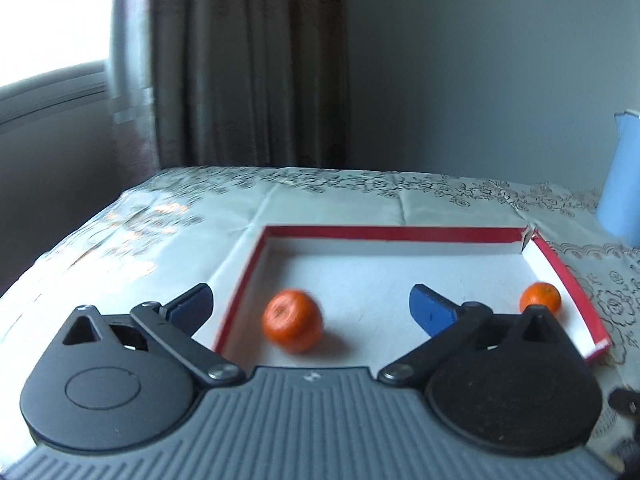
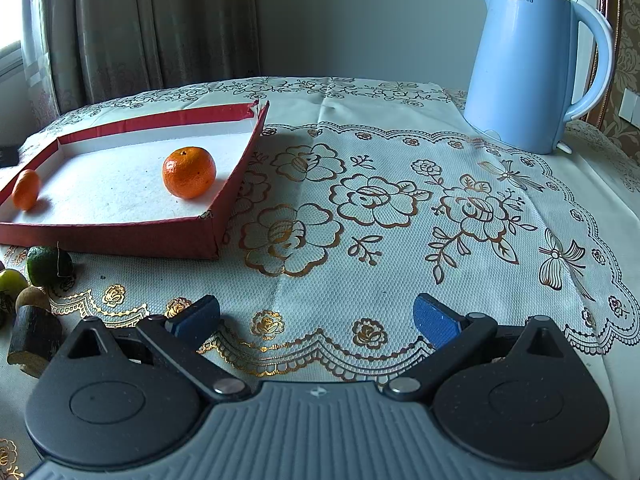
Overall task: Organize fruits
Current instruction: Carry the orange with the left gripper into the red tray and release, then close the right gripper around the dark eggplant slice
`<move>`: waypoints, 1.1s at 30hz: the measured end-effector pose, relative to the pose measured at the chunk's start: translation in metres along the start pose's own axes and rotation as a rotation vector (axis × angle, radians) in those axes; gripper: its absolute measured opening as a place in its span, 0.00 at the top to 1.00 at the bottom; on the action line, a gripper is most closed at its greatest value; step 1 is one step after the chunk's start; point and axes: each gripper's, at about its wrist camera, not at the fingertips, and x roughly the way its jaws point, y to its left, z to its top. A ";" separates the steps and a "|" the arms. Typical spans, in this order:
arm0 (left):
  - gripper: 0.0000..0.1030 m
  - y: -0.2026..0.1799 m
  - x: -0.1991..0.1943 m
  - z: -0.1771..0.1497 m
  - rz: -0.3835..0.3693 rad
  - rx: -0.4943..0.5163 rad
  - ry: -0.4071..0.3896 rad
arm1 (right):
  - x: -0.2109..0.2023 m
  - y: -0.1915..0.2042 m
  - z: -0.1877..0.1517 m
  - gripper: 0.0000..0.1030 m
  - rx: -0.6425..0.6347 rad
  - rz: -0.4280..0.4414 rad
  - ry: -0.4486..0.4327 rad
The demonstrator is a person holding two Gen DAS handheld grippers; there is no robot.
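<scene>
A shallow red box with a white floor [image 1: 380, 234] lies on the table; it also shows in the right wrist view [image 2: 120, 236]. Two mandarins lie in it: one [image 1: 293, 319] [image 2: 26, 189] near the left wall, blurred, between my left gripper's [image 1: 312, 308] open fingers; the other [image 1: 540, 297] [image 2: 189, 172] by the right wall. My right gripper [image 2: 316, 316] is open and empty over the tablecloth, right of the box. A green lime [image 2: 48, 265], a yellow-green fruit [image 2: 11, 282] and a brown fruit [image 2: 32, 298] lie on the cloth in front of the box.
A light blue electric kettle [image 2: 524, 68] stands at the back right of the table. A dark cut stalk piece [image 2: 34, 340] lies at the left near the loose fruits. A curtain [image 1: 248, 64] and window are behind the table's far edge.
</scene>
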 end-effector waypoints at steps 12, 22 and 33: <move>0.00 0.069 -0.064 -0.065 0.088 -0.113 -0.034 | 0.000 -0.001 0.000 0.00 0.006 0.006 -0.003; 0.00 0.076 -0.071 -0.075 0.050 -0.132 -0.102 | -0.040 -0.017 -0.007 0.00 0.064 0.078 -0.143; 0.00 0.087 -0.069 -0.076 0.026 -0.198 -0.088 | -0.087 0.024 -0.041 0.00 -0.148 0.107 -0.231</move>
